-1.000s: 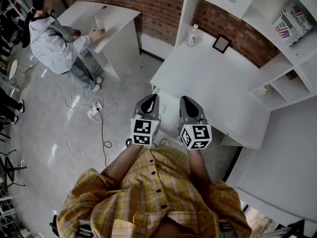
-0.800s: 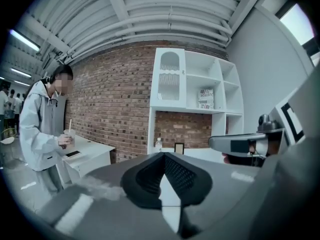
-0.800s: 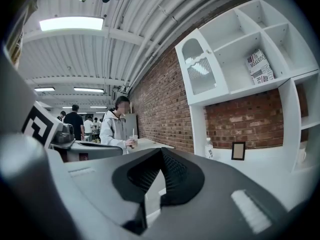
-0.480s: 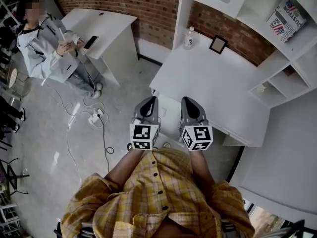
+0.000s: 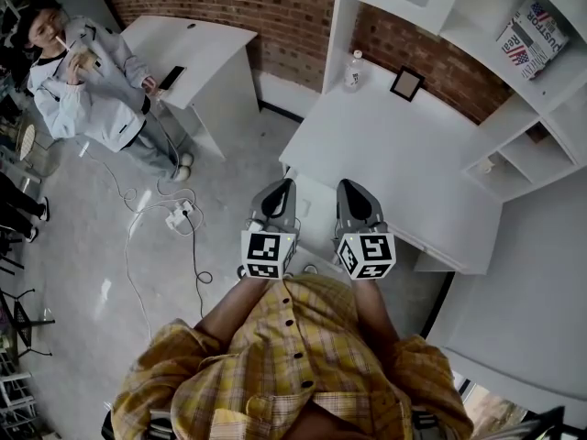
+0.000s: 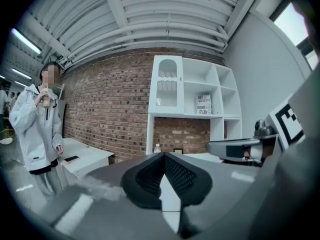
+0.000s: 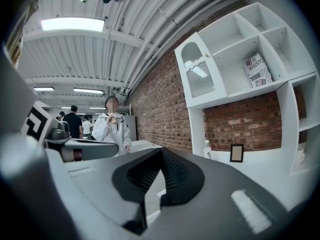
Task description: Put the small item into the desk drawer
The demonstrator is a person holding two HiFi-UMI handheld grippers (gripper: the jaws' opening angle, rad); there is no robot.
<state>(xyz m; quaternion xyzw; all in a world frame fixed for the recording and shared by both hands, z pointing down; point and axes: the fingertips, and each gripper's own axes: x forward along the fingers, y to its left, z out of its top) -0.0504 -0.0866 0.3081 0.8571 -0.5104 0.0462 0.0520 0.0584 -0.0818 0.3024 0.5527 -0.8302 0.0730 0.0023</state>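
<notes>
Both grippers are held side by side in front of the person's chest, over the front left corner of the white desk (image 5: 404, 159). My left gripper (image 5: 286, 185) is shut with nothing between its jaws; its tips (image 6: 164, 155) meet in the left gripper view. My right gripper (image 5: 349, 187) is shut and empty too, jaws closed (image 7: 161, 150). At the back of the desk stand a small bottle (image 5: 353, 70) and a small framed picture (image 5: 407, 83), both far from the grippers. A small white object (image 5: 489, 166) sits in a low shelf cubby. No open drawer shows.
A white shelf unit (image 5: 541, 108) rises at the desk's right, with a printed box (image 5: 537, 37) on an upper shelf. A person (image 5: 87, 90) stands at the far left by another white desk (image 5: 197, 49) that bears a phone (image 5: 171, 77). A power strip (image 5: 176, 214) and cables lie on the floor.
The person at the far left has turned and raised a hand to the face. Both grippers stay shut, almost in the same place.
</notes>
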